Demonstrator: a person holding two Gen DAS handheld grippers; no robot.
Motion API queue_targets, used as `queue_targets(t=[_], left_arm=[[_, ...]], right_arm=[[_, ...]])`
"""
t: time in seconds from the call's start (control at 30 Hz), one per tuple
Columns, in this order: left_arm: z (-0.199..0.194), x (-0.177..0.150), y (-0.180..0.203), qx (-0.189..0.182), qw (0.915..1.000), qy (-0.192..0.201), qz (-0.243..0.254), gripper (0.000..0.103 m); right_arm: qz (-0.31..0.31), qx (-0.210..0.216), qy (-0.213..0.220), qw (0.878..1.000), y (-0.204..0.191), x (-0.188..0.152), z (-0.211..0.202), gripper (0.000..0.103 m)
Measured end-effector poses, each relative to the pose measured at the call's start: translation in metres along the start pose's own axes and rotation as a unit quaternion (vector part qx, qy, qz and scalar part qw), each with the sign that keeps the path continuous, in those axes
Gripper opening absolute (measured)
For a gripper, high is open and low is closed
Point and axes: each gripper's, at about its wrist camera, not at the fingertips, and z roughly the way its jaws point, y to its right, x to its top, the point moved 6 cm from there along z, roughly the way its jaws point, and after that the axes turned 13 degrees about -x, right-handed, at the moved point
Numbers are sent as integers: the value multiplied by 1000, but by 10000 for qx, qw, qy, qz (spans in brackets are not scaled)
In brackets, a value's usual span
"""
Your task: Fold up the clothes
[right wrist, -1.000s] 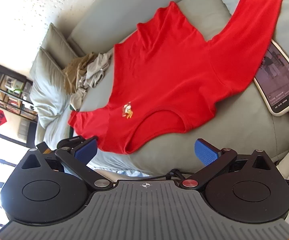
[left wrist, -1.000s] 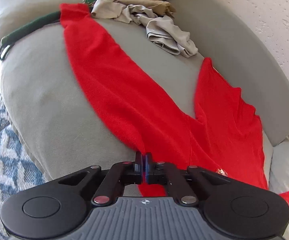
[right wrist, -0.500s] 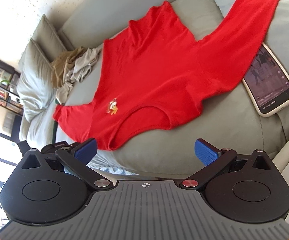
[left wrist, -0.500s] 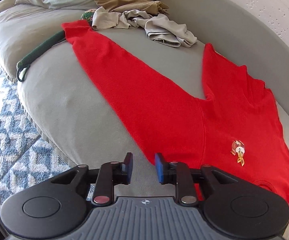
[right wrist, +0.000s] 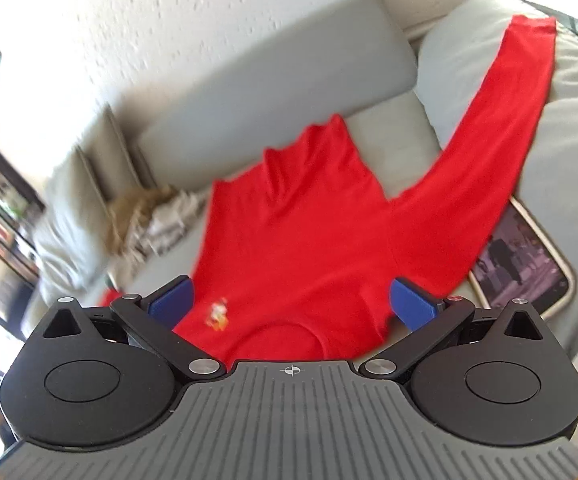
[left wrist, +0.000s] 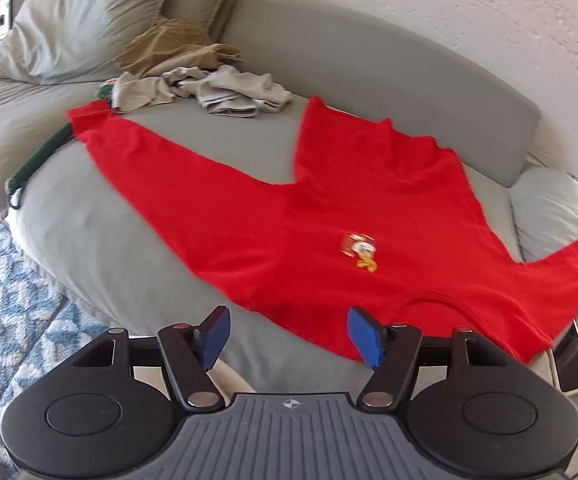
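A red long-sleeved shirt (left wrist: 329,216) lies spread flat on the grey sofa seat, neckline toward me, a small print on its chest. One sleeve runs far left, the other off to the right. My left gripper (left wrist: 289,334) is open and empty above the shirt's near shoulder edge. In the right wrist view the shirt (right wrist: 301,248) fills the middle, with one sleeve running up over a cushion at the right. My right gripper (right wrist: 291,300) is open and empty just above the neckline.
A pile of beige and grey clothes (left wrist: 205,80) lies at the back of the sofa (left wrist: 101,248). A dark green strap (left wrist: 37,164) hangs at the left edge. A phone (right wrist: 521,260) lies beside the right sleeve. A blue patterned rug (left wrist: 5,300) covers the floor.
My left gripper let go of the red sleeve, opened wide and pulled back toward the shirt's shoulder. My right gripper moved in low over the neckline and stayed open.
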Motion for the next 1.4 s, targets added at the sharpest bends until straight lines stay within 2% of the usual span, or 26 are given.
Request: queue_targets(t=[0.03, 0.1, 0.17, 0.23, 0.3, 0.37, 0.43, 0.57, 0.63, 0.67, 0.73, 0.77, 0.8, 0.87, 0.93, 1.07, 1.17, 1.2, 1.23, 1.27, 1.3, 1.33, 1.37, 1.4], left_arm=[[6, -4, 11, -47, 9998, -34, 209, 64], [16, -12, 31, -62, 9975, -66, 702, 63], [25, -18, 48, -39, 9924, -20, 1226, 63], [34, -22, 57, -9, 9866, -7, 1629, 62], [44, -23, 57, 107, 9823, -69, 1870, 62], [53, -25, 58, 223, 9771, -131, 2110, 57], [62, -27, 58, 338, 9713, -193, 2348, 46], [81, -30, 59, 569, 9573, -317, 2818, 43], [86, -34, 57, 535, 9564, -260, 2860, 41], [87, -35, 58, 453, 9572, -285, 2844, 38], [88, -36, 60, 333, 9579, -374, 2827, 15], [88, -36, 62, 346, 9572, -412, 2844, 11], [89, -36, 63, 359, 9565, -449, 2861, 6], [86, -35, 64, 330, 9574, -514, 2822, 4], [80, -33, 63, 253, 9597, -594, 2734, 4], [74, -34, 54, 248, 9638, -739, 2549, 4], [71, -37, 51, 256, 9684, -798, 2349, 6], [68, -37, 51, 251, 9694, -806, 2303, 13], [65, -37, 51, 213, 9715, -800, 2223, 21], [61, -38, 51, 160, 9740, -784, 2122, 24], [56, -37, 51, 106, 9764, -765, 2018, 28], [52, -37, 51, 52, 9787, -747, 1913, 31], [48, -36, 51, 11, 9808, -710, 1815, 32], [45, -32, 50, 5, 9827, -647, 1738, 34]], right_arm=[[82, -180, -523, 9984, 6, -5, 14, 102], [-4, -467, -1446, 9884, 14, -20, 43, 93], [-269, -515, -1493, 9871, 16, -33, 56, 73], [-573, -554, -1416, 9867, 15, -41, 66, 54], [-895, -528, -1260, 9866, 9, -44, 74, 54], [-1245, -513, -1046, 9853, -1, -44, 78, 54], [-1646, -476, -746, 9824, -15, -42, 77, 54], [-2472, -576, -176, 9671, -45, -39, 76, 54], [-2787, -746, -190, 9573, -49, -43, 88, 53], [-2861, -837, -326, 9540, -47, -46, 97, 49], [-2909, -967, -393, 9511, -41, -52, 110, 39], [-2905, -1000, -394, 9508, -38, -53, 112, 29], [-2897, -994, -430, 9510, -38, -53, 111, 25], [-2881, -983, -504, 9512, -39, -53, 108, 9], [-2865, -972, -578, 9514, -40, -53, 105, 7], [-2862, -961, -747, 9504, -42, -54, 100, 7], [-3125, -1053, -912, 9397, -44, -61, 103, 11], [-3192, -1094, -937, 9367, -47, -61, 101, 13], [-3251, -1140, -969, 9338, -49, -62, 99, 19], [-3278, -1182, -1030, 9316, -52, -62, 96, 37], [-3261, -1175, -1098, 9316, -54, -63, 93, 49], [-3203, -1130, -1127, 9338, -56, -63, 88, 71], [-3146, -1085, -1156, 9359, -57, -64, 83, 75], [-3095, -1036, -1134, 9384, -58, -63, 78, 75]])
